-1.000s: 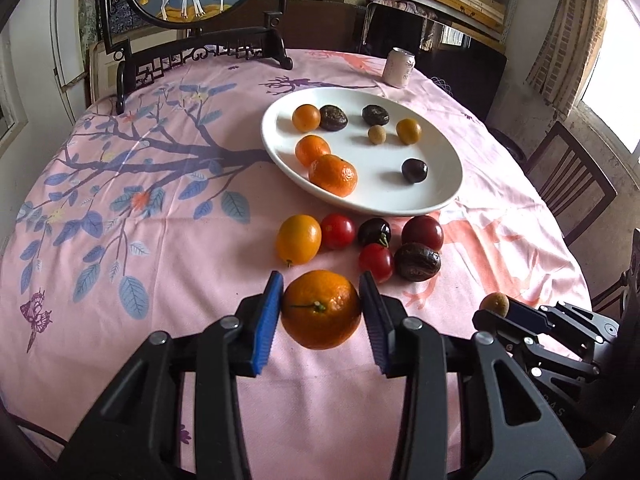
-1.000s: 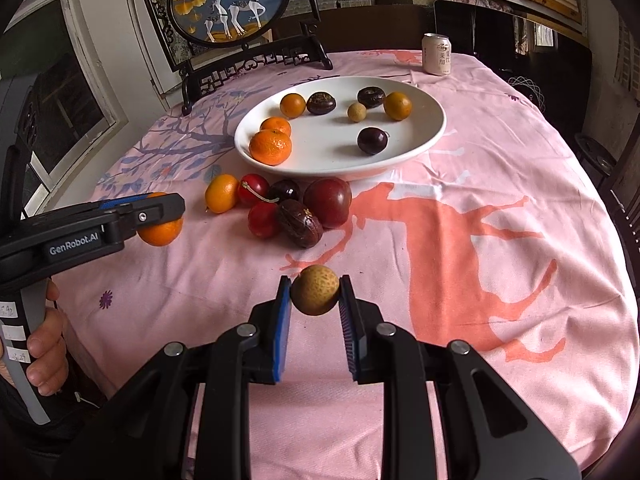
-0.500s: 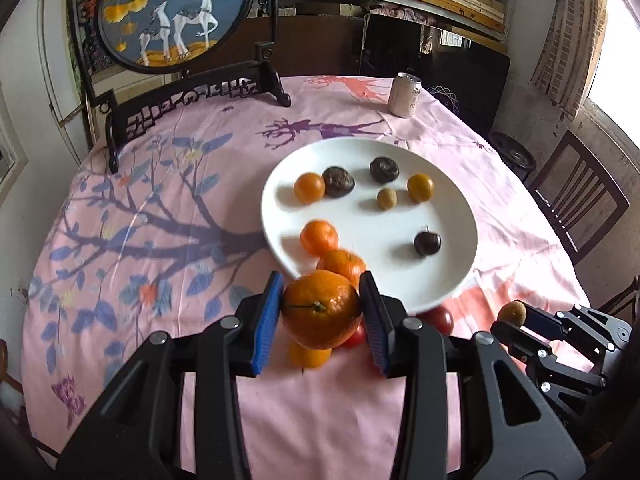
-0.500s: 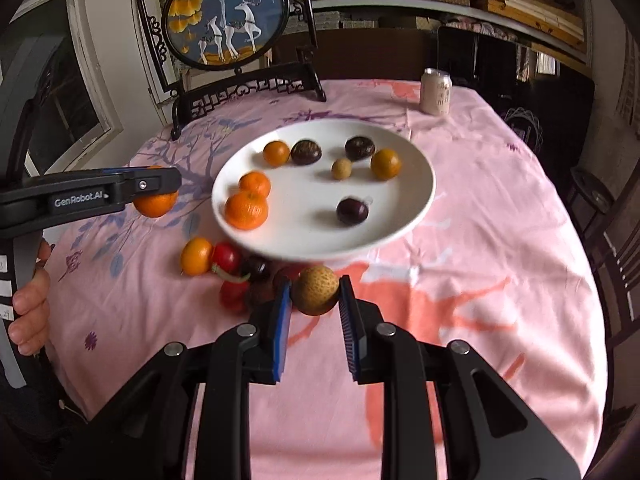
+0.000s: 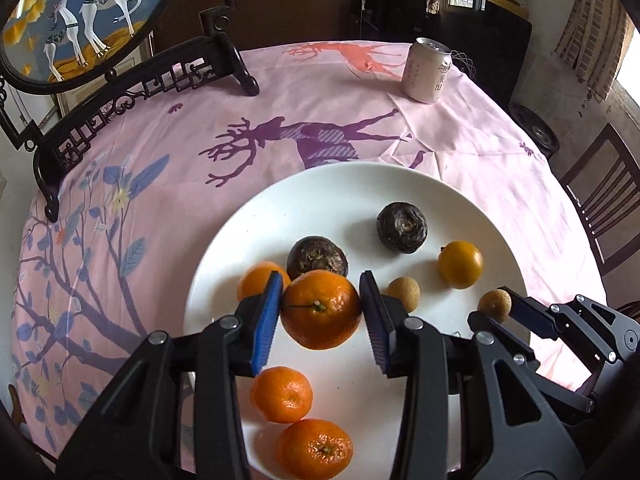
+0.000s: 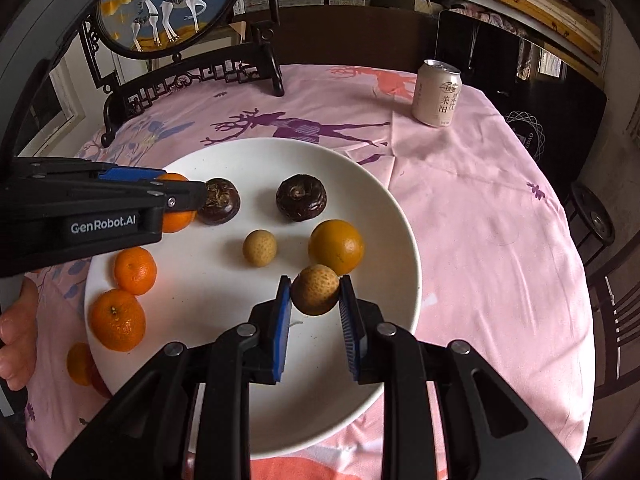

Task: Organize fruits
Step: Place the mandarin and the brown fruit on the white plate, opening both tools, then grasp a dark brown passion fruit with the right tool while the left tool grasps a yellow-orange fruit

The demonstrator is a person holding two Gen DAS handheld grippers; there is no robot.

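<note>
Blue rubber pads of the left gripper [image 5: 320, 312] pinch a mandarin [image 5: 321, 309] from both sides, and it hangs over the near left part of the white plate [image 5: 472, 208]. The right gripper [image 6: 313, 302] is also pressed on its load, a small brown longan [image 6: 315, 289], above the near right part of the plate. On the plate, two more mandarins [image 5: 282, 394] lie nearest at the left side. Farther in lie a second longan [image 6: 259, 248] and a yellow-orange citrus [image 6: 336, 246], then two dark wrinkled fruits [image 6: 301, 197]. Beyond the plate, on the pink tablecloth [image 5: 320, 92], stands a drink can [image 5: 426, 70] at far right and a round deer screen [image 6: 168, 4] at far left.
</note>
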